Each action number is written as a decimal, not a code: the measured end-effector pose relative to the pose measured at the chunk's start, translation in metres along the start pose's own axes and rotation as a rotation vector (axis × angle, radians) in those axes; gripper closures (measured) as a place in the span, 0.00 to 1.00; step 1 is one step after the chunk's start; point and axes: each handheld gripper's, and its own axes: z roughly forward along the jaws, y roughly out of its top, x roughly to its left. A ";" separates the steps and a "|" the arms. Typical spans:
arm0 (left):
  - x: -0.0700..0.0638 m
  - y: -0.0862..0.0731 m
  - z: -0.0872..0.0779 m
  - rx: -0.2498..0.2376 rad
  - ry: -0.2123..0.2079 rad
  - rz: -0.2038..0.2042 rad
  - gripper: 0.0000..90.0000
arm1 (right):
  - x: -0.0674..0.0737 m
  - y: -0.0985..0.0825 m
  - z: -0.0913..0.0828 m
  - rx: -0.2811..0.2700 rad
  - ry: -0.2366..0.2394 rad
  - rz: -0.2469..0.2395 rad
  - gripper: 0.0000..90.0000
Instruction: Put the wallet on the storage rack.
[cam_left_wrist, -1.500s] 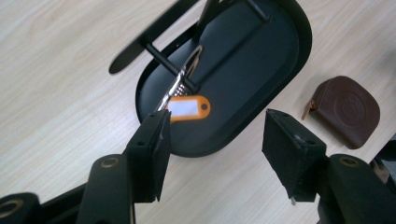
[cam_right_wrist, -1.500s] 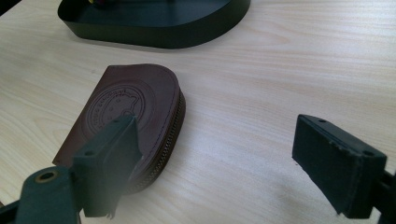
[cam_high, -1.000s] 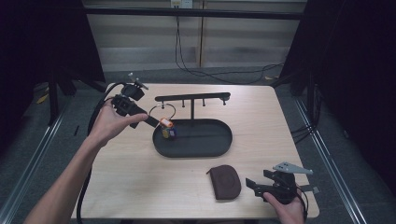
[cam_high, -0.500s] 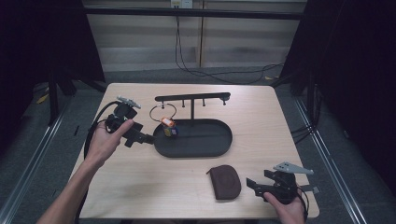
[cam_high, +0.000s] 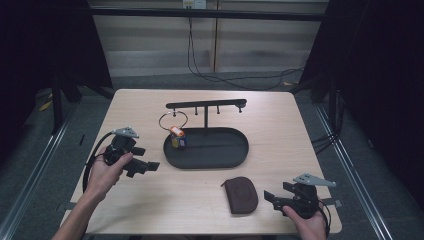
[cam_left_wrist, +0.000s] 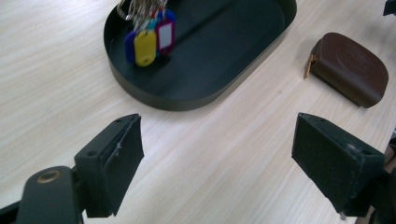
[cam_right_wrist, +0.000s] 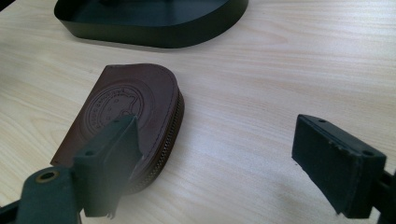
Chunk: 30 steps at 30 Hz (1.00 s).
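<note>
left gripper (cam_high: 150, 166) moved off keys (cam_high: 176, 138) (jaws opened, empty) | right gripper (cam_high: 270, 196) open

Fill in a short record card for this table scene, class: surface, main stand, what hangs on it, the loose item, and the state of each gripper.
Surface: light wooden table
Main stand: black oval tray with a T-shaped hook rail
Hanging item: key ring with coloured tags, at the tray's left end
Loose item: brown zip pouch, flat on the table in front of the tray
Left gripper: jaws wide open, nothing between them, left of the tray
Right gripper: jaws open, beside the pouch, not gripping it
</note>
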 end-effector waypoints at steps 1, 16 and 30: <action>0.000 -0.003 -0.001 -0.006 -0.002 -0.003 0.18 | 0.000 0.000 0.000 0.000 0.001 0.000 0.17; -0.013 -0.056 -0.004 -0.038 -0.002 -0.066 0.18 | -0.001 0.001 -0.001 0.001 0.018 0.007 0.22; -0.026 -0.101 -0.009 -0.073 -0.019 -0.092 0.19 | 0.001 0.008 0.003 0.025 0.065 0.012 0.29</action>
